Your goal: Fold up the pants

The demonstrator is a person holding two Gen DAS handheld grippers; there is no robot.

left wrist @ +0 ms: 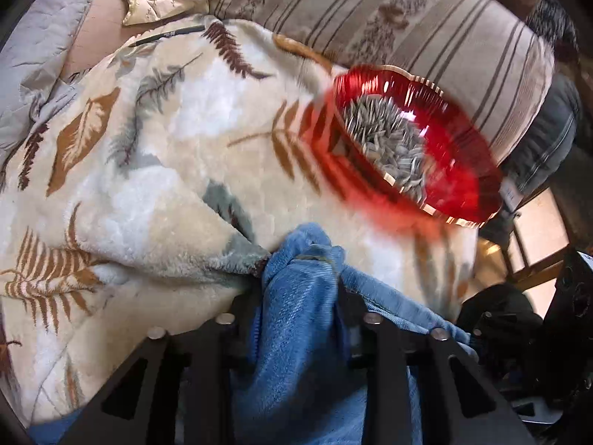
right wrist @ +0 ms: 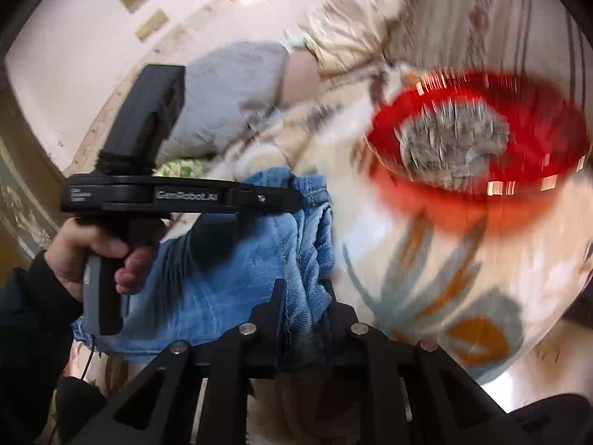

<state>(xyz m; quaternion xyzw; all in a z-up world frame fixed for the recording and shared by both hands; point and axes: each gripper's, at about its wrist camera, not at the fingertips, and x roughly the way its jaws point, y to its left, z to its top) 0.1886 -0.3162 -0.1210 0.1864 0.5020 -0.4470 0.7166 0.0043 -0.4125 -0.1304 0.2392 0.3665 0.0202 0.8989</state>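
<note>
Denim pants (left wrist: 296,319) fill the 6 o'clock sector of the left wrist view, bunched between the jaws of the left gripper (left wrist: 300,289), which pinch a fold of the cloth. The leaf-print blanket (left wrist: 155,170) lies beneath; a red bowl (left wrist: 467,170) of seeds sits at 2 o'clock.

In the right wrist view, the right gripper (right wrist: 307,296) clamps a gathered denim edge at 6 o'clock. The left gripper body, held by a hand (right wrist: 85,252), spans 9 o'clock over the pants.

Judgement: folding is at an early stage; the garment remains crumpled, no flat fold visible.
</note>
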